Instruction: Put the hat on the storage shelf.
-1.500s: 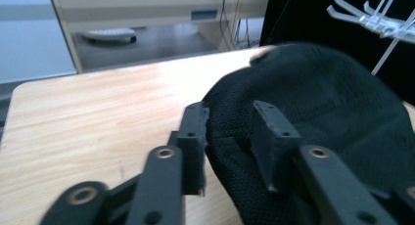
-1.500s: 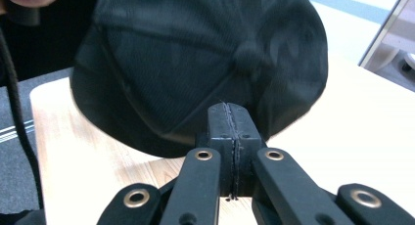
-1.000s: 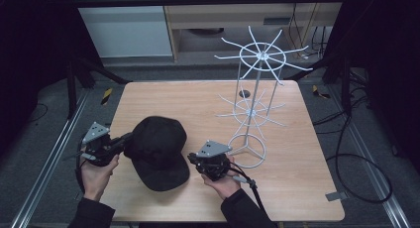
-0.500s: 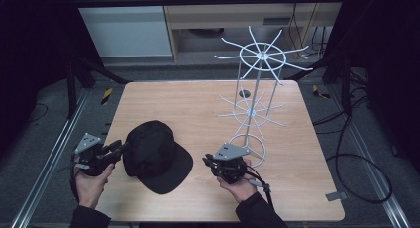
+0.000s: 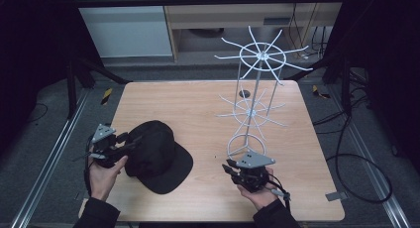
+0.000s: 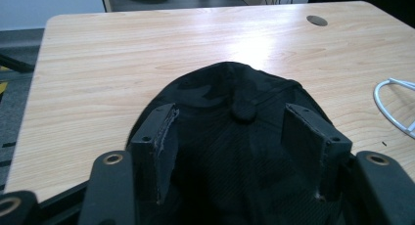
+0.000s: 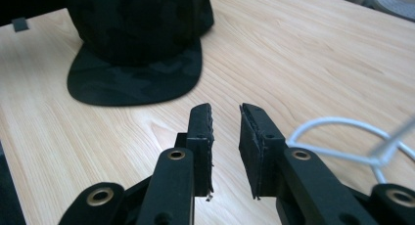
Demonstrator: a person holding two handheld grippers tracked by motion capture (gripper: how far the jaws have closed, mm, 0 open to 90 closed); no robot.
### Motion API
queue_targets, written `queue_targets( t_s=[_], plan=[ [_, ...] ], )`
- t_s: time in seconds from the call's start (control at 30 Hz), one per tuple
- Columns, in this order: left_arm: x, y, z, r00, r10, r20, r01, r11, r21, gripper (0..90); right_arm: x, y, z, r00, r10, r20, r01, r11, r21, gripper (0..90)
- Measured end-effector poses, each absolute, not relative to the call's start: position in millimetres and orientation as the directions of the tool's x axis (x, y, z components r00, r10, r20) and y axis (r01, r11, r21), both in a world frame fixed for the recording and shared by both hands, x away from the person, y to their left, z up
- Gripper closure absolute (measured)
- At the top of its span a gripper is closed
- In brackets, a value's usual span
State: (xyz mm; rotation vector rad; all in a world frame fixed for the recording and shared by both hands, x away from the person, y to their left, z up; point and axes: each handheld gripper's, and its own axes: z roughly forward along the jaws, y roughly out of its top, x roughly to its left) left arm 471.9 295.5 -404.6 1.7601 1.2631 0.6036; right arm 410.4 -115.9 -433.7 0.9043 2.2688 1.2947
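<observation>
Step in hand: by the look of it, a release. The black camouflage-patterned fabric cap with a flat brim (image 5: pixel 154 156) lies flat on the pale wooden table (image 5: pixel 198 104), near the person's front left edge, brim toward the right gripper.
Left gripper (image 5: pixel 130 142): its jaws have just been opening and now stand spread wide either side of the cap's back. In the left gripper view the crown (image 6: pixel 235 112) sits between the pads, but neither pad presses on it.
Right gripper (image 7: pixel 225 115): its jaws have just been opening too, now parted by a narrow gap with nothing between them. It hovers over bare wood, well apart from the cap, just beside the ring base of the white wire two-tier display rack (image 5: pixel 257 89).
Next move, my read: if the cap belongs on one of the rack's spokes, one gripper needs a firm pinch on the brim or crown edge before any lift.
</observation>
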Motion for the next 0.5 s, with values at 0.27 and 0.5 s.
queue_targets(
  t_s=[0.27,0.5],
  plan=[
    [488,286,-407,0.331,0.939,-0.091,0.534,-0.107,0.838,43.9,411,-123,-443,-0.715,0.699,-0.001,0.368,0.377,0.850,73.0],
    [498,281,-414,0.339,0.932,-0.126,0.598,-0.110,0.794,73.4,412,-122,-444,-0.722,0.692,-0.004,0.365,0.386,0.847,73.6]
  ],
)
